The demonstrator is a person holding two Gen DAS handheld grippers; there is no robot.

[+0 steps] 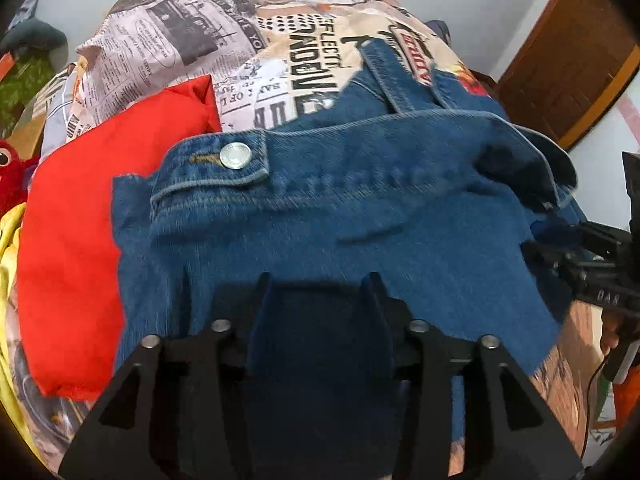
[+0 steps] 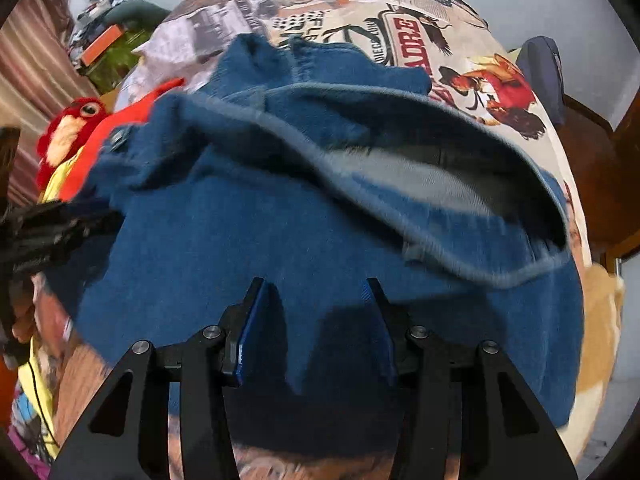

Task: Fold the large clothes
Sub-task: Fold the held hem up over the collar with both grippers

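Observation:
A blue denim jacket (image 1: 360,220) lies crumpled on the bed, its waistband with a metal button (image 1: 236,155) towards the left. My left gripper (image 1: 319,280) hangs over its near part, jaws apart, with dark denim showing between the fingers and no pad pressing on it. In the right wrist view the same jacket (image 2: 240,240) shows a gaping hem with a pale inside (image 2: 420,184). My right gripper (image 2: 315,282) stands open over its near edge, a flap of denim loose between the fingers.
A newspaper-print bedsheet (image 1: 180,40) covers the bed. A red garment (image 1: 72,240) lies left of the jacket, with yellow cloth (image 1: 8,248) beyond it. A red plush toy (image 2: 72,128) sits at the left. A wooden door (image 1: 568,60) stands at the right.

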